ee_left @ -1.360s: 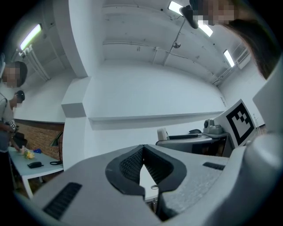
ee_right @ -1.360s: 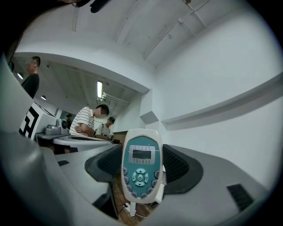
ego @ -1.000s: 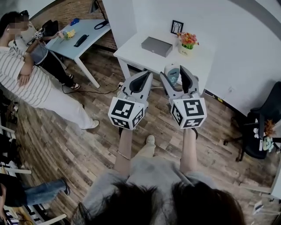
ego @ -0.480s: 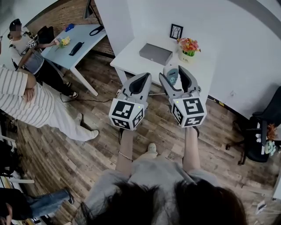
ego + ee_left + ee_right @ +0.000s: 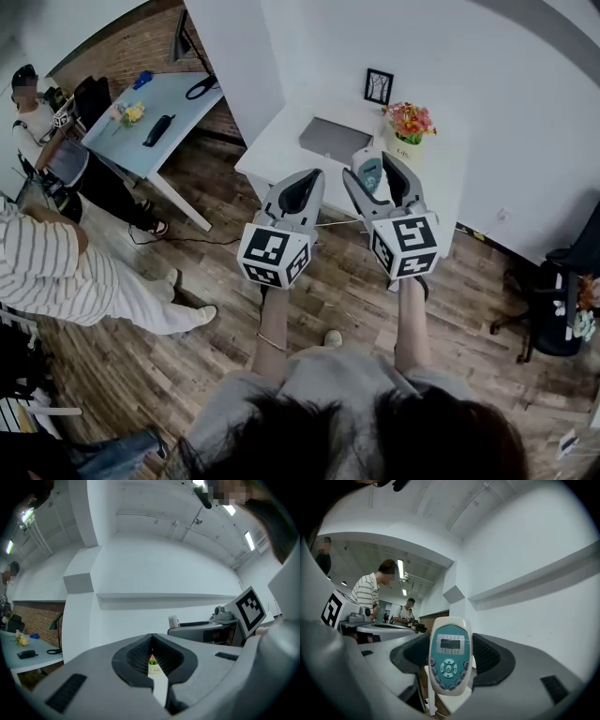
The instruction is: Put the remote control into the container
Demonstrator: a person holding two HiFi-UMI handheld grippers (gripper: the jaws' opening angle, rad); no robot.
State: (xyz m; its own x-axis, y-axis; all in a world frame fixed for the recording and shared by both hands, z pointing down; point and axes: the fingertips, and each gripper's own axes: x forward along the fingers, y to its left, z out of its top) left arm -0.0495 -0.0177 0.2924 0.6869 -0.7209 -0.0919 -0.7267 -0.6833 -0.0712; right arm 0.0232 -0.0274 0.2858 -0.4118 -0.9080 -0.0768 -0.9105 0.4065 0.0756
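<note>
A white remote control (image 5: 450, 660) with a teal face and a small screen stands upright between the jaws of my right gripper (image 5: 450, 667), which is shut on it. In the head view the remote control (image 5: 369, 172) shows between the right gripper's (image 5: 375, 176) jaws, held over the near edge of a white table (image 5: 281, 141). A flat grey container (image 5: 335, 139) lies on that table, just beyond both grippers. My left gripper (image 5: 305, 184) is level with the right one, shut and holding nothing. In the left gripper view only a thin slit shows between the left gripper's (image 5: 152, 657) jaws.
A flower pot (image 5: 410, 127) and a small picture frame (image 5: 379, 86) stand at the back of the white table, against the wall. A pale blue table (image 5: 150, 112) and two people (image 5: 56, 272) are at the left. An office chair (image 5: 562, 309) is at the right.
Both grippers and the remote have come closer to the white table, which now lies right under their tips. The bystanders have slid toward the left edge of the view.
</note>
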